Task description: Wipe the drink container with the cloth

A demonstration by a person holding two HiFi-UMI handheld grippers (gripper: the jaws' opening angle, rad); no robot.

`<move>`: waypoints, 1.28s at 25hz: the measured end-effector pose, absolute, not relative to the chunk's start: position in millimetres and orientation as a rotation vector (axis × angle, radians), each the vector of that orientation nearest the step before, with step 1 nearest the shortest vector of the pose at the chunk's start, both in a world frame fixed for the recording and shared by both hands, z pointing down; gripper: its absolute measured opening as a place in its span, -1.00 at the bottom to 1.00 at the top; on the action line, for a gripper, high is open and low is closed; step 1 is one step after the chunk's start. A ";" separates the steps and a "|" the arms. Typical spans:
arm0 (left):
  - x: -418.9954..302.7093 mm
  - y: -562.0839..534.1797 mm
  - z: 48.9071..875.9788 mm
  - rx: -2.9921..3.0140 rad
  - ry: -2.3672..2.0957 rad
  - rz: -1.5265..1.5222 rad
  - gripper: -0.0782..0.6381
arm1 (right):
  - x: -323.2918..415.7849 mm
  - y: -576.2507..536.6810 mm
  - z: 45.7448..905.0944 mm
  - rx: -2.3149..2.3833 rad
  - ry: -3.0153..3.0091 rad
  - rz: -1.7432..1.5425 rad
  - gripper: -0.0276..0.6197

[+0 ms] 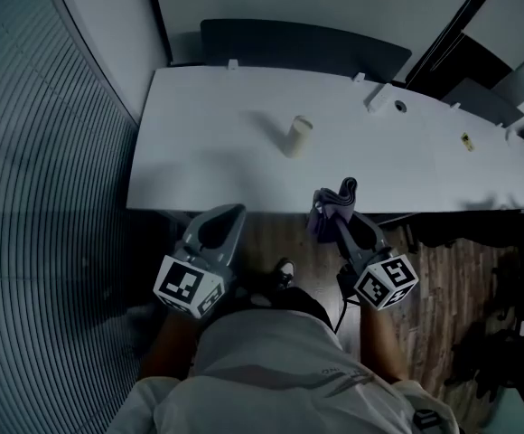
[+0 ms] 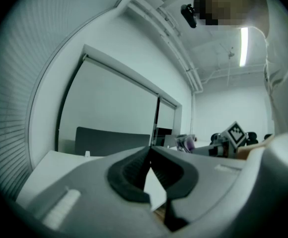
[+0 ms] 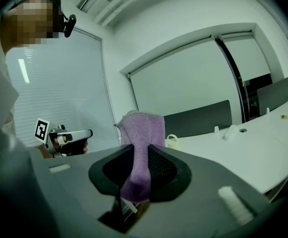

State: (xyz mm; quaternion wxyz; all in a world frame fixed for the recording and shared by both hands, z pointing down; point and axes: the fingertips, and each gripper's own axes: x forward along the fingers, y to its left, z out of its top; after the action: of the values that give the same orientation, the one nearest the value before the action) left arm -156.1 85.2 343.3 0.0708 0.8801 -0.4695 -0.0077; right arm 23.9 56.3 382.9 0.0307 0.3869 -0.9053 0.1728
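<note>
The head view alone shows the whole layout. The drink container [image 1: 298, 136], a pale cup, stands by itself at upper centre on the white tabletop [image 1: 199, 161], well apart from both tools, which sit below its near edge. The left hand-held gripper [image 1: 229, 213] has its jaws pressed together with nothing between them, as its own view shows. The right hand-held gripper [image 1: 339, 213] is clamped on the purple cloth [image 3: 140, 148], which sticks up above the jaws. In the right gripper view only the cup's top peeks out beside the cloth. In the left gripper view the jaws cover most of the tabletop. A dark panel [image 1: 303, 48] lines the far edge, and ribbed blinds [image 1: 45, 197] fill the left. A yellow speck [image 1: 466, 140] at the right is too small to identify.
</note>
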 end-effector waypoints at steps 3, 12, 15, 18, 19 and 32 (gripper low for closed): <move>-141.4 65.1 342.2 2.684 -1.393 0.001 -0.78 | 29.3 34.0 385.9 1.172 -2.799 0.551 -0.64; -88.3 -35.6 345.8 2.682 -1.366 0.037 -0.78 | 58.8 -53.7 400.2 1.036 -2.841 0.633 -0.64; -78.0 -61.8 351.2 2.663 -1.354 0.049 -0.78 | 57.6 -72.6 420.1 0.967 -2.803 0.699 -0.64; -78.9 -84.1 364.2 2.654 -1.347 0.120 -0.78 | 45.4 -81.4 445.2 0.876 -2.753 0.765 -0.64; -79.9 -92.5 368.5 2.659 -1.328 0.151 -0.78 | 39.8 -82.0 454.3 0.852 -2.732 0.788 -0.64; -66.6 -194.1 425.9 3.069 -0.597 0.793 -0.43 | -50.1 -99.6 546.3 0.838 -2.513 1.183 -0.64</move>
State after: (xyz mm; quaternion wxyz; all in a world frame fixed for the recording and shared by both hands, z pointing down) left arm -66.6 -194.1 425.9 -0.0419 0.9507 -0.1848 0.2455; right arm -50.1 -99.6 546.3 0.1199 0.2868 -0.8599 0.4050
